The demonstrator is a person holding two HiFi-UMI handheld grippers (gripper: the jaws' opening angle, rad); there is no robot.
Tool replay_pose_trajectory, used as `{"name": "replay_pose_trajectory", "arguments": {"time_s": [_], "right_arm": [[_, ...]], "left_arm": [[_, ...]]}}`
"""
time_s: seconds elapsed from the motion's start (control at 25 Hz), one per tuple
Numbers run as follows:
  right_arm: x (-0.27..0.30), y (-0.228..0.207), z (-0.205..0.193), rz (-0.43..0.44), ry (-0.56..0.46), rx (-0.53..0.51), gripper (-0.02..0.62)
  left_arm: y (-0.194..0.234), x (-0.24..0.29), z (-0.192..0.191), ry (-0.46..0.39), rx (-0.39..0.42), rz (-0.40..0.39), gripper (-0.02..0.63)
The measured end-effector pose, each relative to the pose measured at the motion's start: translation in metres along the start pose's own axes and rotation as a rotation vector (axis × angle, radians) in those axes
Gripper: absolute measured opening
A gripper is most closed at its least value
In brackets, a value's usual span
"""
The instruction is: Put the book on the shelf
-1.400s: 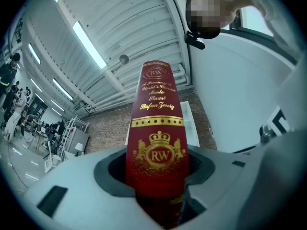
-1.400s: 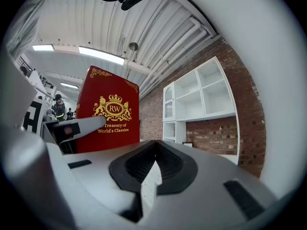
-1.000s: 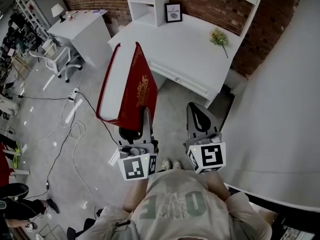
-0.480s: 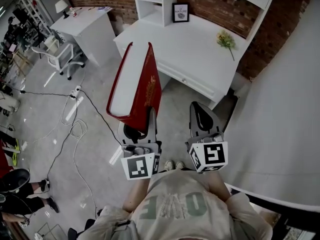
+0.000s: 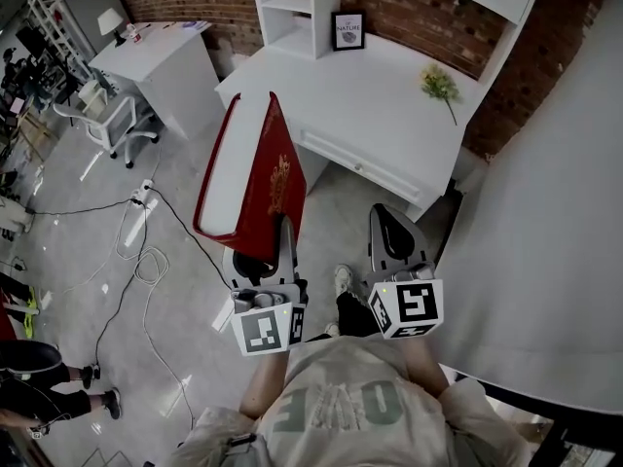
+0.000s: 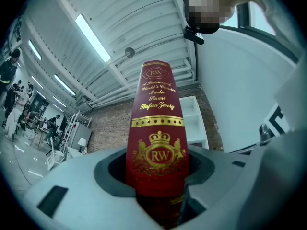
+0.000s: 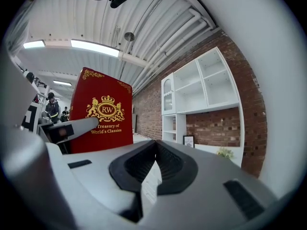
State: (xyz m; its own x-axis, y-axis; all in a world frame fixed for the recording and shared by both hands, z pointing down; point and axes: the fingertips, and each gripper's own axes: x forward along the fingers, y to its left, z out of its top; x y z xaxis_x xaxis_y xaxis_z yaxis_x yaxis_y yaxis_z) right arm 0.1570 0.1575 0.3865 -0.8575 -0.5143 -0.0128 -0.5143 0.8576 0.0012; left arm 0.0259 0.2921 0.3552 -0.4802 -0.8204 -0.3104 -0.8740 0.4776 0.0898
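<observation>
A thick red book (image 5: 255,178) with gold print stands upright in my left gripper (image 5: 261,259), whose jaws are shut on its lower spine. In the left gripper view the book's spine (image 6: 157,133) rises straight out from between the jaws. My right gripper (image 5: 392,243) hangs beside it, shut with nothing held; in its own view its jaws meet at the tips (image 7: 154,143), and the book's cover (image 7: 102,111) shows to the left. The white shelf unit (image 5: 297,8) stands at the back of a white desk (image 5: 370,95), ahead of both grippers.
A small framed picture (image 5: 348,29) and a sprig of flowers (image 5: 440,84) are on the desk. A second white desk (image 5: 161,56) and a chair (image 5: 102,115) stand at left. Cables (image 5: 136,261) run across the floor. A pale wall (image 5: 545,222) closes the right side.
The view has shifted a little and the desk lies slightly nearer. The book stays gripped in my left gripper and leans a touch more left. A foot has stepped forward below.
</observation>
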Motion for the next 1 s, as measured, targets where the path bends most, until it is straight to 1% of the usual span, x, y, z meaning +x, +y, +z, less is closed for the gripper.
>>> {"name": "replay_pose_trajectory", "arguments": {"time_s": [0.12, 0.28, 0.4, 0.6, 0.72, 0.84, 1.0], "right_arm": [[0.015, -0.007, -0.003, -0.003, -0.001, -0.024, 0.015], [0.043, -0.021, -0.012, 0.016, -0.007, -0.008, 0.015], [0.075, -0.033, -0.017, 0.027, -0.036, 0.005, 0.017], [0.145, -0.066, -0.028, 0.02, -0.032, 0.013, 0.015], [0.2, -0.091, -0.032, 0.013, -0.028, 0.019, 0.017], [0.26, -0.113, -0.022, 0.025, -0.028, 0.008, 0.017], [0.337, -0.137, 0.0, 0.05, -0.058, -0.02, 0.017]], "left_arm": [[0.004, 0.016, -0.01, -0.002, -0.013, -0.001, 0.245], [0.004, 0.046, -0.029, -0.012, -0.03, -0.012, 0.245], [0.002, 0.081, -0.045, -0.038, -0.034, -0.031, 0.245], [0.001, 0.156, -0.075, -0.033, -0.022, -0.068, 0.245], [0.005, 0.211, -0.089, -0.036, -0.044, -0.075, 0.245], [0.011, 0.272, -0.092, -0.038, -0.05, -0.081, 0.245], [0.019, 0.356, -0.088, -0.082, -0.03, -0.082, 0.245]]}}
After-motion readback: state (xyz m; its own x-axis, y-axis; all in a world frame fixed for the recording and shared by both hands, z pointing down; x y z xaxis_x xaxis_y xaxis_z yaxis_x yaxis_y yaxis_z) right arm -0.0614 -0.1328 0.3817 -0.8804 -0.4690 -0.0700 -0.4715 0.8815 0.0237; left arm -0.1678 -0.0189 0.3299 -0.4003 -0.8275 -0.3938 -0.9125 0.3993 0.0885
